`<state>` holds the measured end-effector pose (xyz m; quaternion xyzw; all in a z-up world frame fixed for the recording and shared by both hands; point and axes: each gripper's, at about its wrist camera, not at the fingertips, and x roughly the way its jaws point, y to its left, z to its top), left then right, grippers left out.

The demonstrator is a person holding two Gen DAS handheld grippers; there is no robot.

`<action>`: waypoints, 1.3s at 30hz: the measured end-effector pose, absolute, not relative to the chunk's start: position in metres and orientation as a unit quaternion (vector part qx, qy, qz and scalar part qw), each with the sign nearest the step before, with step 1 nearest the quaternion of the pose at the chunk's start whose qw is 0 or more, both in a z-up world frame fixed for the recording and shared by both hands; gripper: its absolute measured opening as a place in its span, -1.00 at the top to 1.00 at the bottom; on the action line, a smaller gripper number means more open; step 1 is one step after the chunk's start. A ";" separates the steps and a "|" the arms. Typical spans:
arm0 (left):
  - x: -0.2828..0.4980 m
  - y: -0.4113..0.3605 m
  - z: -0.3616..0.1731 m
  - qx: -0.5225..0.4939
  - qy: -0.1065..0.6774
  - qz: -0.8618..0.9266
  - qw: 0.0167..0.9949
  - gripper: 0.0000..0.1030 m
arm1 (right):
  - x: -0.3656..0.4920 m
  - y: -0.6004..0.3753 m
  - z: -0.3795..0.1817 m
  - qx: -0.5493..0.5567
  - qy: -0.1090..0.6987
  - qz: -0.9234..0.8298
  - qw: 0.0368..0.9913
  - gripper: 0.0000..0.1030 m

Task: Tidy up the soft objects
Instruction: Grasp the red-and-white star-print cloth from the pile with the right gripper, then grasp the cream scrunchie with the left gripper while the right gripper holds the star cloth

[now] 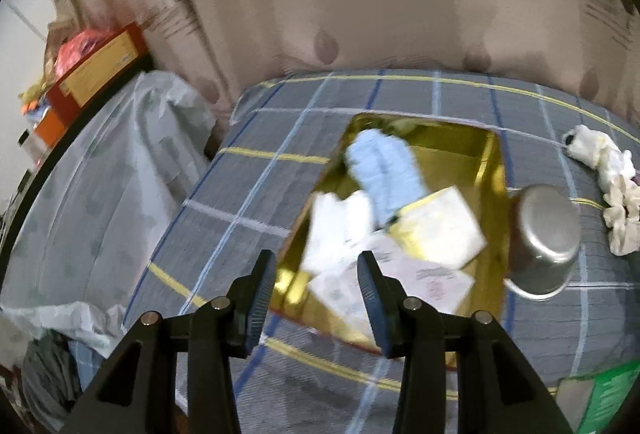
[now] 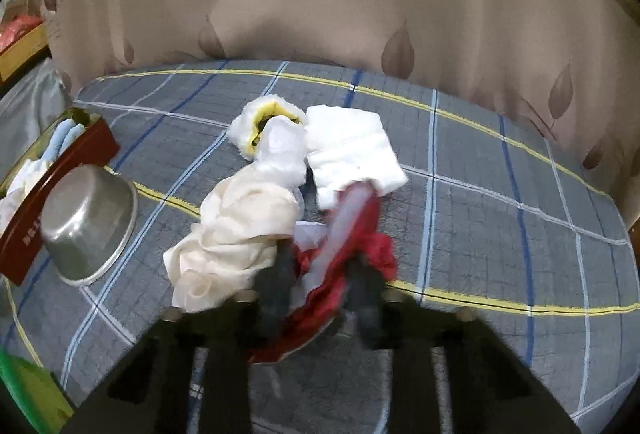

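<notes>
Right gripper [image 2: 326, 258] clamped on red cloth [image 2: 360, 254] directly ahead; left gripper [image 1: 316, 274] apart, empty, above gold tray [image 1: 492, 170].

You see a grey bed cover [image 2: 480, 218] with a check of blue, white and yellow lines. The box [image 1: 490, 170] is gold inside and dark red outside. In it lies a light blue cloth [image 1: 384, 174] beside white packets [image 1: 436, 230]. The bowl [image 1: 546, 234] is plain silver metal. Near your black right claw [image 2: 324, 274] lie a red cloth [image 2: 360, 258], a cream cloth [image 2: 240, 234] and a white folded cloth [image 2: 352, 150]. The beige curtain [image 2: 320, 14] carries brown leaves and lettering.
</notes>
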<state>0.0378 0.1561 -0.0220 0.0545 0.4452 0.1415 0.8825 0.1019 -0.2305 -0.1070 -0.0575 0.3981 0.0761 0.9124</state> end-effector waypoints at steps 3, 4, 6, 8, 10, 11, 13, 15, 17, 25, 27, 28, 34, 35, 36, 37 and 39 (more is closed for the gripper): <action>0.043 0.136 -0.017 0.067 0.439 0.122 0.888 0.17 | 0.096 -0.241 -0.102 -0.046 0.394 0.079 0.915 0.81; 0.045 0.130 -0.016 0.070 0.437 0.115 0.889 0.16 | 0.093 -0.244 -0.101 -0.042 0.393 0.078 0.915 0.81; 0.048 0.115 -0.013 0.072 0.436 0.096 0.892 0.17 | 0.087 -0.251 -0.098 -0.033 0.392 0.079 0.916 0.82; 0.051 0.101 -0.011 0.067 0.438 0.072 0.893 0.17 | 0.081 -0.256 -0.095 -0.030 0.388 0.076 0.918 0.82; 0.055 0.084 -0.010 0.067 0.440 0.047 0.894 0.16 | 0.072 -0.264 -0.092 -0.019 0.384 0.075 0.920 0.82; 0.056 0.076 -0.009 0.070 0.441 0.037 0.894 0.17 | 0.069 -0.266 -0.091 -0.015 0.383 0.074 0.921 0.82; 0.056 0.061 -0.007 0.073 0.441 0.019 0.895 0.16 | 0.062 -0.273 -0.089 -0.004 0.381 0.077 0.921 0.82; 0.056 0.047 -0.007 0.077 0.442 0.004 0.893 0.16 | 0.054 -0.280 -0.085 0.005 0.374 0.078 0.924 0.82; 0.055 0.034 -0.006 0.081 0.443 -0.009 0.893 0.16 | 0.046 -0.288 -0.081 0.021 0.367 0.083 0.926 0.82; 0.055 -0.004 -0.010 0.098 0.453 -0.045 0.885 0.16 | 0.027 -0.317 -0.097 0.022 0.399 0.071 0.914 0.68; 0.056 -0.011 -0.011 0.099 0.457 -0.054 0.882 0.16 | 0.022 -0.324 -0.106 0.031 0.411 0.072 0.908 0.37; 0.057 -0.015 -0.012 0.101 0.459 -0.058 0.881 0.16 | 0.020 -0.327 -0.109 0.040 0.413 0.070 0.907 0.11; 0.061 -0.034 -0.011 0.122 0.460 -0.076 0.876 0.16 | 0.012 -0.322 -0.118 0.037 0.408 0.065 0.910 -0.47; 0.062 -0.037 -0.011 0.125 0.460 -0.079 0.876 0.16 | 0.012 -0.321 -0.120 0.034 0.409 0.063 0.910 -0.48; 0.063 -0.041 -0.011 0.128 0.459 -0.084 0.875 0.16 | 0.014 -0.319 -0.123 0.032 0.412 0.066 0.908 -0.49; 0.065 -0.046 -0.012 0.132 0.460 -0.089 0.874 0.16 | 0.018 -0.316 -0.126 0.031 0.416 0.070 0.906 -0.49; 0.068 -0.057 -0.014 0.136 0.462 -0.107 0.870 0.16 | 0.024 -0.310 -0.131 0.021 0.420 0.064 0.905 -0.49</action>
